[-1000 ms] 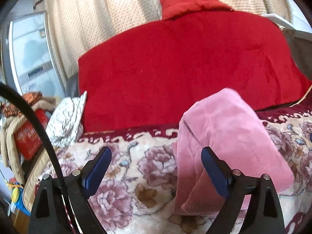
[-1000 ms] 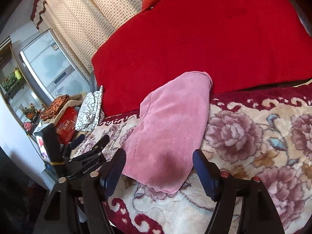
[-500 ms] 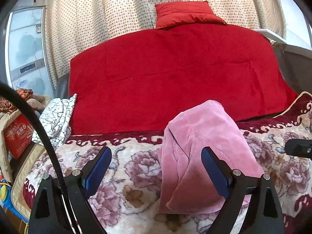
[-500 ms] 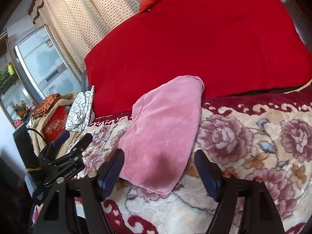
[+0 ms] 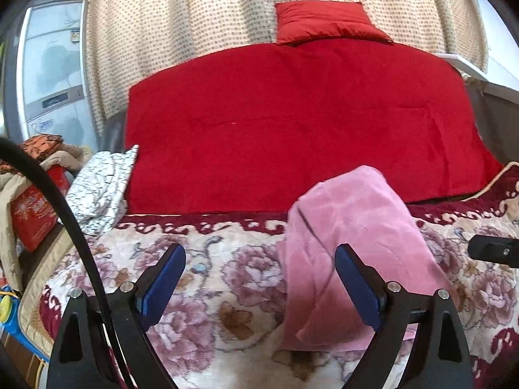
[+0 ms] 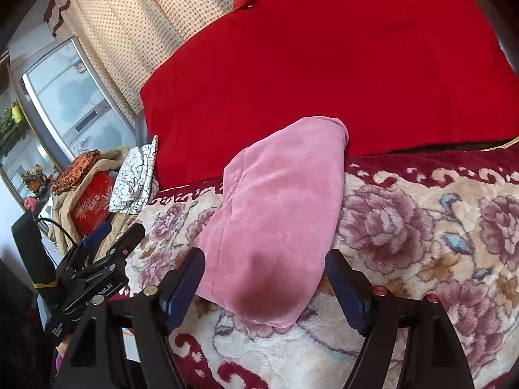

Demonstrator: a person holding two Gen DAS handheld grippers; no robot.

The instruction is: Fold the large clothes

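A folded pink corduroy garment (image 5: 350,243) (image 6: 282,210) lies flat on the floral blanket (image 5: 227,275) (image 6: 421,243), its far end touching the red cover (image 5: 292,123). My left gripper (image 5: 259,256) hovers open over the blanket, with the garment just beyond its right finger (image 5: 353,275) and nothing between the pads. My right gripper (image 6: 264,259) is open too. The garment's near end shows between its fingers, and the pads stand clear of it. The left gripper (image 6: 97,259) appears at the left of the right wrist view. The right gripper's tip (image 5: 493,253) shows at the right edge of the left wrist view.
A white cloth with black lines (image 5: 100,188) sits at the blanket's left end, beside a red box (image 5: 32,214) and piled clothes. A fridge (image 5: 52,74) and a dotted curtain (image 5: 194,26) stand behind. A red cushion (image 5: 324,22) tops the red cover. A black cable (image 5: 65,210) crosses the left view.
The left wrist view has rolled level, and the right gripper's tip has come into it at the right edge. The garment has not moved. The right jaws stand slightly wider.
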